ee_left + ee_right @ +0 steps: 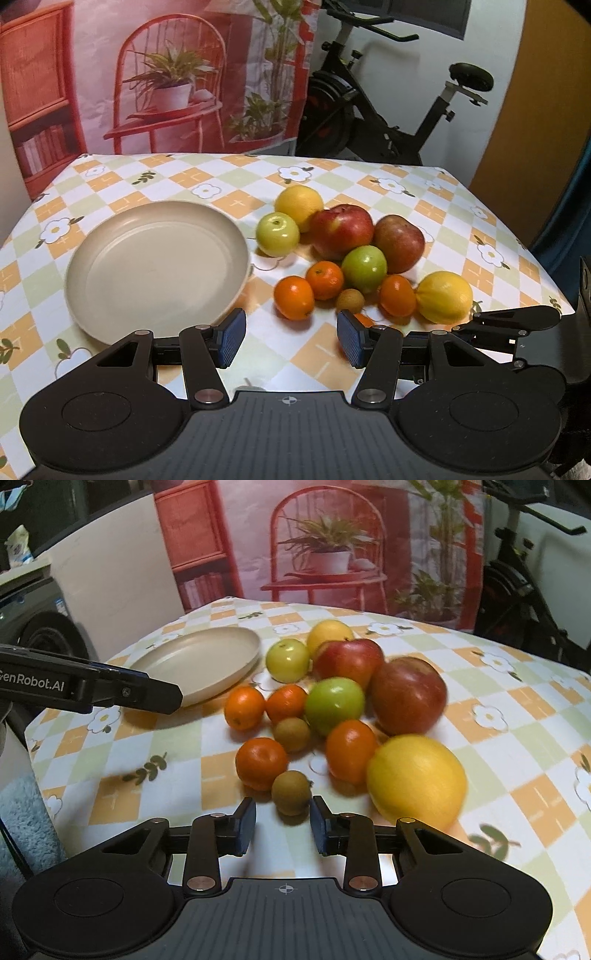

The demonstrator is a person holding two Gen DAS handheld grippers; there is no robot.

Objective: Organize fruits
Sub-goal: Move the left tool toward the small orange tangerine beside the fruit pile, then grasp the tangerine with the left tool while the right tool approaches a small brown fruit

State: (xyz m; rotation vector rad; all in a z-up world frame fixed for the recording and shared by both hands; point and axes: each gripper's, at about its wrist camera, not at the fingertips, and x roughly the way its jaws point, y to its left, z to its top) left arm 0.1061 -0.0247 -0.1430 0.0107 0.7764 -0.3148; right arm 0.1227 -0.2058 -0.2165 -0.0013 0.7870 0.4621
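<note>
An empty beige plate [155, 266] sits left on the checkered cloth; it also shows in the right wrist view [199, 661]. Right of it lies a pile of fruit: two red apples [341, 230], two green apples [364, 268], two lemons [445, 297], several oranges [293, 297] and small brown fruits [350, 299]. My left gripper [291, 338] is open and empty, just short of the pile. My right gripper [283, 825] is open, with a small brown fruit [291, 792] just ahead of its fingertips, untouched. A big lemon [416, 779] lies to its right.
The table [461, 206] ends close behind the fruit and at the right. An exercise bike [388, 110] and a printed backdrop [166, 74] stand behind. The left gripper's finger [110, 692] reaches in from the left in the right wrist view.
</note>
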